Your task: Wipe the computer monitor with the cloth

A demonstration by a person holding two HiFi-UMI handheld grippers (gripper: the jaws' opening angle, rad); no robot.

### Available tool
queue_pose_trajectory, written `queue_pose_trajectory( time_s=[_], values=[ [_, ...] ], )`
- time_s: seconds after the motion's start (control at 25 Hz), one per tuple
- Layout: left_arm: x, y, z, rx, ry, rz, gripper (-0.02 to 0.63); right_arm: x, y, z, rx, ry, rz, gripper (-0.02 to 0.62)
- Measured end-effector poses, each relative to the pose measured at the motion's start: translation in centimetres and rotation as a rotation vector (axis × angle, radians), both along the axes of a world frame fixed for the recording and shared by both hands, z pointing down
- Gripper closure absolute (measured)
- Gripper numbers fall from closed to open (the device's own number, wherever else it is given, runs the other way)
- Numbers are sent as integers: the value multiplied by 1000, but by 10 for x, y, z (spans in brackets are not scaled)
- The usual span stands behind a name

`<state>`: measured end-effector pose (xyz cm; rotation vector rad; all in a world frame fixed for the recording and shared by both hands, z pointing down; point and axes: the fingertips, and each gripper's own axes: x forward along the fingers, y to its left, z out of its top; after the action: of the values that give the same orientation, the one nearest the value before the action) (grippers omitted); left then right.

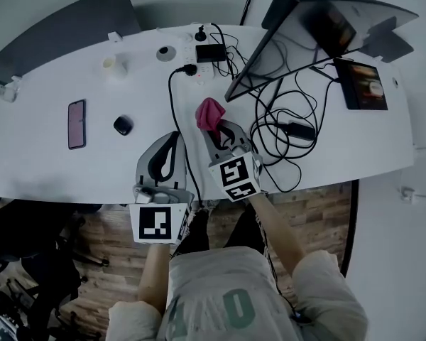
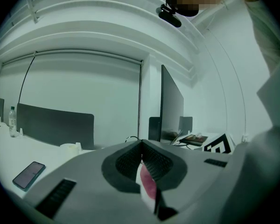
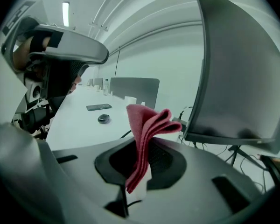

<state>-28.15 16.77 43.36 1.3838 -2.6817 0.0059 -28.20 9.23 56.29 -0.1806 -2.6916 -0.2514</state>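
Note:
A folded red cloth (image 1: 209, 112) (image 3: 147, 125) sticks up from my right gripper (image 1: 214, 125) (image 3: 148, 141), which is shut on it over the white desk (image 1: 50, 155). The dark computer monitor (image 1: 319, 38) (image 3: 242, 69) stands just right of and beyond the cloth, its screen tilted; a gap separates cloth and screen. My left gripper (image 1: 173, 136) (image 2: 141, 143) rests beside the right one, to its left, with its jaws together at the tips. A pink sliver shows low in the gap between them; I cannot tell what it is. From the left gripper view the monitor (image 2: 171, 104) appears edge-on.
Tangled black cables (image 1: 284, 130) lie under the monitor beside my right gripper. A power strip (image 1: 211, 52), a small cup (image 1: 115, 65), a phone (image 1: 77, 123) and a dark mouse (image 1: 123, 125) sit on the desk. A tablet (image 1: 362, 84) lies at right. A grey partition (image 1: 64, 27) runs behind.

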Motion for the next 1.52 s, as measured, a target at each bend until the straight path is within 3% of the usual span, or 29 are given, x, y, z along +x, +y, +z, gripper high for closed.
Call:
queue_pose_trajectory(
  time_s=[0.32, 0.68, 0.88, 1.36, 1.52],
  values=[
    [9, -5, 1, -4, 12, -31, 592, 16, -41, 28, -214, 75, 121, 545],
    [20, -24, 11, -26, 29, -85, 592, -7, -74, 23, -216, 35, 116, 545],
    [26, -50, 13, -33, 28, -102, 592, -9, -90, 21, -187, 20, 65, 545],
    [44, -157, 16, -13, 36, -122, 592, 0, -198, 16, -166, 18, 35, 545],
    [51, -190, 10, 24, 49, -98, 592, -1, -214, 14, -112, 30, -19, 545]
  ],
)
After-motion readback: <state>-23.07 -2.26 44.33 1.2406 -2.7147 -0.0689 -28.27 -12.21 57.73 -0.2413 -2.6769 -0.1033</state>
